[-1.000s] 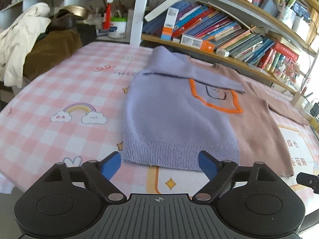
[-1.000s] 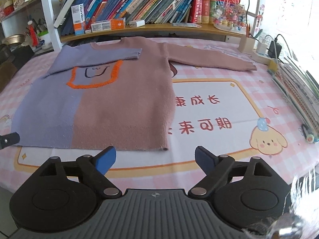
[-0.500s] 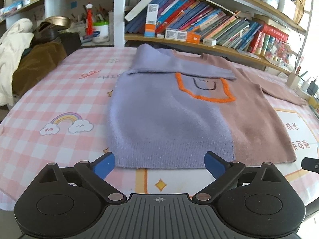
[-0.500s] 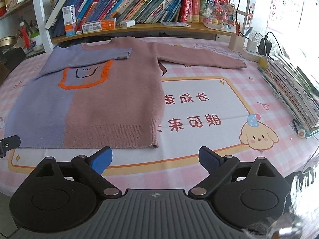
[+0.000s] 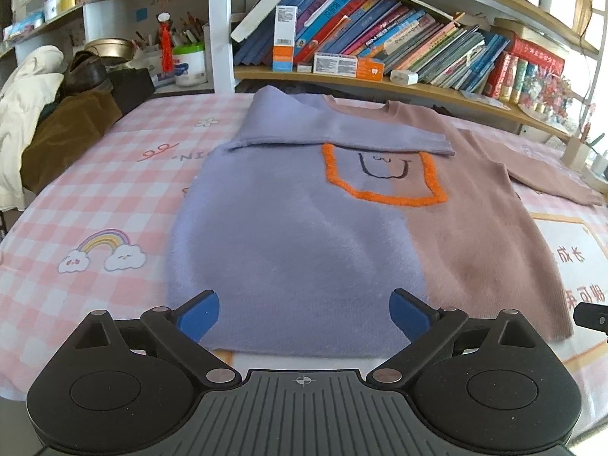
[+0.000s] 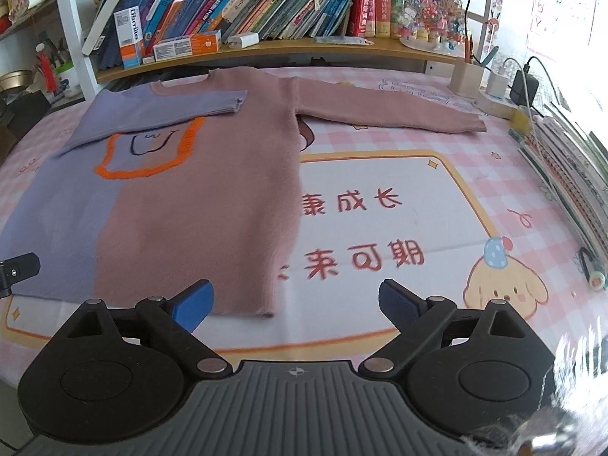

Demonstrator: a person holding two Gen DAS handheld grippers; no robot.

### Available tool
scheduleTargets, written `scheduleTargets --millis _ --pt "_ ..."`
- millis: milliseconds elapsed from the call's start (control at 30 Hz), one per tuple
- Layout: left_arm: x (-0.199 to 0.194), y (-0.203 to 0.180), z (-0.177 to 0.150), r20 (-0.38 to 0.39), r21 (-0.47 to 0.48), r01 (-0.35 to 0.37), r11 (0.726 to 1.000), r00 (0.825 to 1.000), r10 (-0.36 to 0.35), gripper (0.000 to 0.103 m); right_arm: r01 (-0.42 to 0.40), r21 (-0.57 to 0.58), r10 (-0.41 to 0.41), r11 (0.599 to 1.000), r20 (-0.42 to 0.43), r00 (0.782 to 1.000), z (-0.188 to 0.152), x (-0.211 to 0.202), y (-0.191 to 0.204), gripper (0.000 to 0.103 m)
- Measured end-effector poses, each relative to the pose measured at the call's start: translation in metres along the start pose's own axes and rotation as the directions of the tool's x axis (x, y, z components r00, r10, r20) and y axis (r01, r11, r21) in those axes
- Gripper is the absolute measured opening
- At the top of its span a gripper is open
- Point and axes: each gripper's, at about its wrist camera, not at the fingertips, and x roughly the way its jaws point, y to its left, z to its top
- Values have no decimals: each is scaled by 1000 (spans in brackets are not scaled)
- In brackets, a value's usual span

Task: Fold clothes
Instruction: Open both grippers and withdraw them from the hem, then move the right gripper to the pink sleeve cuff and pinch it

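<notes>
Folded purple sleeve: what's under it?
The purple sleeve lies across the sweater chest, covering the orange frame's top edge. Anything else beneath is hidden.

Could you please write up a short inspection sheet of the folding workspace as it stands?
Surface: pink checked tablecloth, cartoon prints.
Job's things: sweater lies flat; purple sleeve folded across chest, brown sleeve spread out.
Clutter: pen holder, stacked books at right edge.
Grippers: left gripper and right gripper, jaws open, holding nothing, near the hem.
Cables: charger cable.
Surroundings: bookshelf, piled clothes.
</notes>
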Motion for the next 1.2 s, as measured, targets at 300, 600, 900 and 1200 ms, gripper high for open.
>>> scheduleTargets --millis 300,600,900,1200 --pt "11 -76 22 12 -33 -98 995 995 98 98 -65 18 65 998 15 998 51 38 -81 94" --pt "11 -139 15 -15 -27 -170 985 985 170 98 -100 94 96 990 50 994 88 85 -174 94" --pt "4 -152 2 -89 -68 -276 959 959 270 98 -71 176 59 982 73 996 130 137 -243 94" --pt "4 -158 4 -103 -70 -333 941 940 325 98 -66 241 47 968 81 996 151 164 -266 91"
